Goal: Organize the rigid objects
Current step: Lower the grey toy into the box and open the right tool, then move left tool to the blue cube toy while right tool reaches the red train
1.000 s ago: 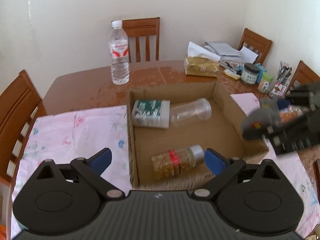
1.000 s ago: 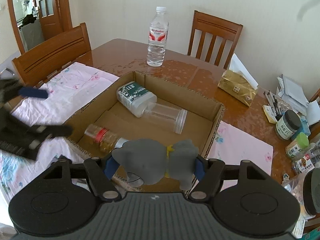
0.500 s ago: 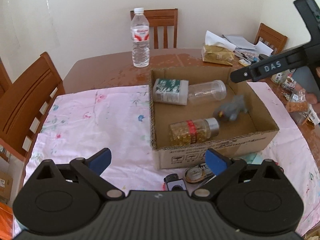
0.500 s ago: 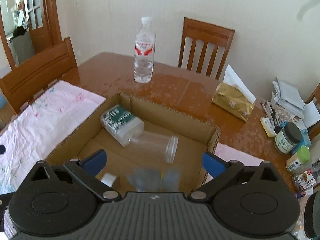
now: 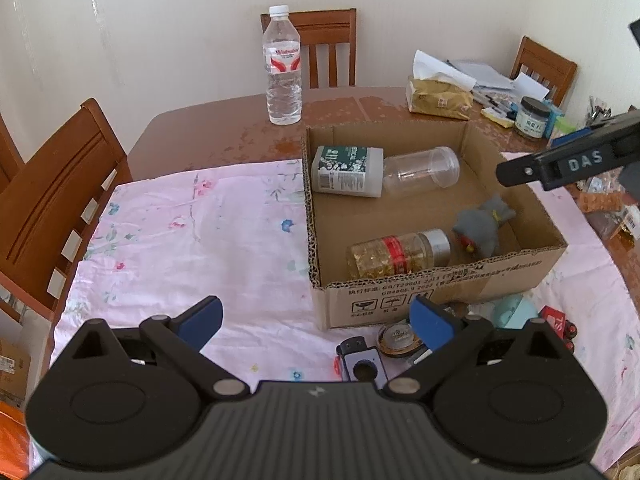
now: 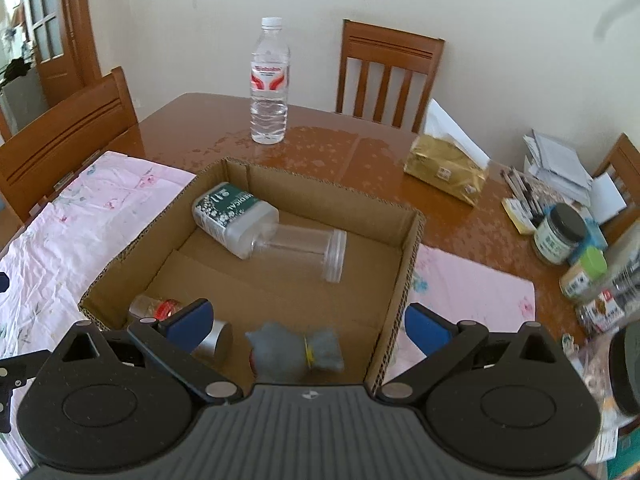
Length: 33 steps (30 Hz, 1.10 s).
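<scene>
Right wrist: right gripper jaws wide, grey toy in cardboard box

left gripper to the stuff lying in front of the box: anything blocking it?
Nothing visible does. The left gripper is open above the pink cloth, and the round tin and small black device lie just ahead of it, outside the cardboard box front wall.

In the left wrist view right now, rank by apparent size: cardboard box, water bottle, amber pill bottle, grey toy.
1. cardboard box, by far the largest.
2. water bottle, though it stands farther off, so its true size is unsure.
3. amber pill bottle.
4. grey toy, close to the pill bottle; hard to separate.
</scene>
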Tool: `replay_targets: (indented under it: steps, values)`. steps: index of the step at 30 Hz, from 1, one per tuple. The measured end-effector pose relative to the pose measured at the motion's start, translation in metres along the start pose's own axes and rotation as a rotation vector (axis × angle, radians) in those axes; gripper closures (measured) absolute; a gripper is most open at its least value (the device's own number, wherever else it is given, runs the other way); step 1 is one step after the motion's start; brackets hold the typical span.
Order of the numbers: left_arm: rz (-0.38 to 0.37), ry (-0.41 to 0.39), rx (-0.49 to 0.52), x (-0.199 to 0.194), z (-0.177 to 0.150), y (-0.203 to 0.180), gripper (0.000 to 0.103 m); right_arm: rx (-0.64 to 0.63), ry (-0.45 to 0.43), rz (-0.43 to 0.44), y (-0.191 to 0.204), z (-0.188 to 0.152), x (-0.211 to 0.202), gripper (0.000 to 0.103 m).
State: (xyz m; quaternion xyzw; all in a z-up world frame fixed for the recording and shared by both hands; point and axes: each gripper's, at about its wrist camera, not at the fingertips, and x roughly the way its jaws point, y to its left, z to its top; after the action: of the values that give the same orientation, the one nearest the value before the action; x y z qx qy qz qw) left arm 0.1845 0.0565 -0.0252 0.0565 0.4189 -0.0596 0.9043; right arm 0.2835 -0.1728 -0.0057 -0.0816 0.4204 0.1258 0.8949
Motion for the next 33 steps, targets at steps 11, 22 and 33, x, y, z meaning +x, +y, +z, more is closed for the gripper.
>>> replay_targets:
  steps: [11, 22, 33]
  values:
    - [-0.011, 0.015, 0.002, 0.003, -0.006, 0.004, 0.003, 0.071, 0.036, -0.038, -0.001, -0.03, -0.005, 0.0]
    - [-0.03, 0.045, -0.002, 0.008, -0.014, 0.007, 0.003, 0.168, 0.162, -0.128, -0.01, -0.097, 0.007, 0.0]
    - [-0.083, 0.098, 0.063, 0.019, -0.028, -0.011, 0.003, 0.258, 0.236, -0.147, -0.011, -0.134, 0.027, 0.0]
